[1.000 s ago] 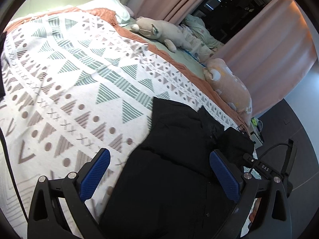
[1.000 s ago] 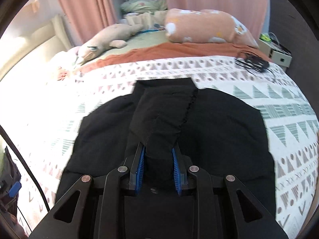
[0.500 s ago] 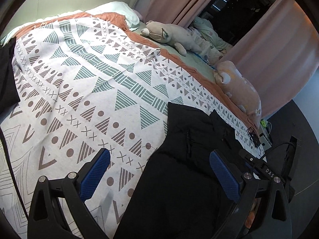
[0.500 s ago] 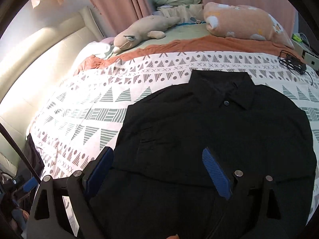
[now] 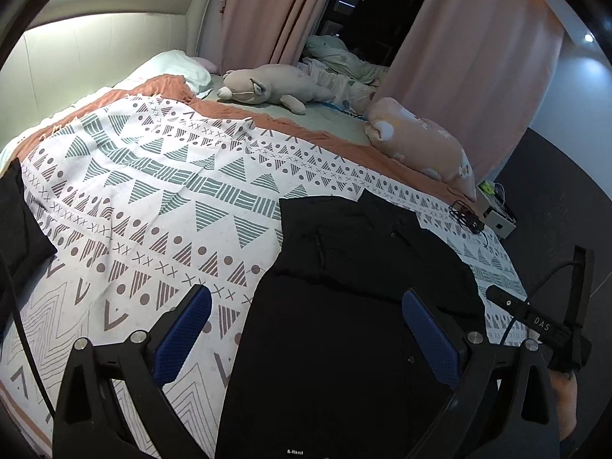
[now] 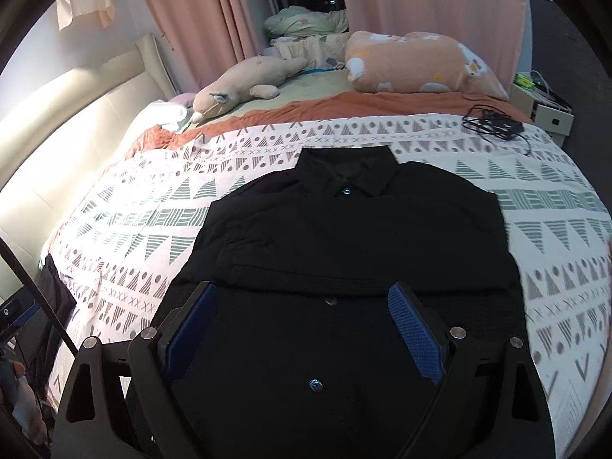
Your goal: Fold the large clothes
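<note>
A black button-up shirt (image 6: pixel 355 252) lies flat on the patterned bedspread (image 6: pixel 153 225), collar toward the far side, both sleeves folded in across its front. It also shows in the left wrist view (image 5: pixel 344 325). My right gripper (image 6: pixel 306 329) is open and empty above the shirt's lower half. My left gripper (image 5: pixel 306 329) is open and empty above the shirt's left edge. The right gripper's body (image 5: pixel 543 325) shows at the right of the left wrist view.
A grey plush toy (image 6: pixel 244 84), a peach plush pillow (image 6: pixel 420 63) and bundled bedding lie at the far side. A black cable bundle (image 6: pixel 493 122) lies near the far right corner. Another dark garment (image 5: pixel 19 222) lies at the bed's left edge. Pink curtains hang behind.
My right gripper let go of the folded sleeve, opened and pulled back above the shirt. My left gripper drew back and lifted, staying open.
</note>
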Motion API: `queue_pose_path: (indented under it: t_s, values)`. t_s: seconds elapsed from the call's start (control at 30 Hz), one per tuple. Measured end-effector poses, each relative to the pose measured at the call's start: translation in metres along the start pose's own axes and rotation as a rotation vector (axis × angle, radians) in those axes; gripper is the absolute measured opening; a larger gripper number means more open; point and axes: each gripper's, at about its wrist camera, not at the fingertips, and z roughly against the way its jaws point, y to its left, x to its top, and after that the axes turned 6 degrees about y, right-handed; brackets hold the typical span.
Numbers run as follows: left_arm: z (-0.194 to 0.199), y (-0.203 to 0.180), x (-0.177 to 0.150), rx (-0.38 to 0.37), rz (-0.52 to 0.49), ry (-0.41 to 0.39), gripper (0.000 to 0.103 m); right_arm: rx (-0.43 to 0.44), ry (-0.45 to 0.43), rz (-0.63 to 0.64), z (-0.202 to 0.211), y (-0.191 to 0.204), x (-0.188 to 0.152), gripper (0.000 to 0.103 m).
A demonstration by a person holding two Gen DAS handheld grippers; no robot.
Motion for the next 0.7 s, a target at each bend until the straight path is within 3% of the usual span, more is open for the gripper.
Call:
queue_pose_path:
  t_s: [0.27, 0.5, 0.7]
  values:
    - [0.047, -0.028, -0.029, -0.007, -0.069, -0.012, 0.102, -0.043, -0.084, -0.04, 0.084, -0.035, -0.043, 0.09]
    - [0.091, -0.055, -0.045, 0.022, -0.151, -0.053, 0.102, -0.064, -0.186, -0.059, 0.153, -0.061, -0.093, 0.09]
    - [0.122, -0.069, -0.063, 0.056, -0.207, -0.084, 0.102, -0.079, -0.219, -0.082, 0.199, -0.082, -0.143, 0.09]
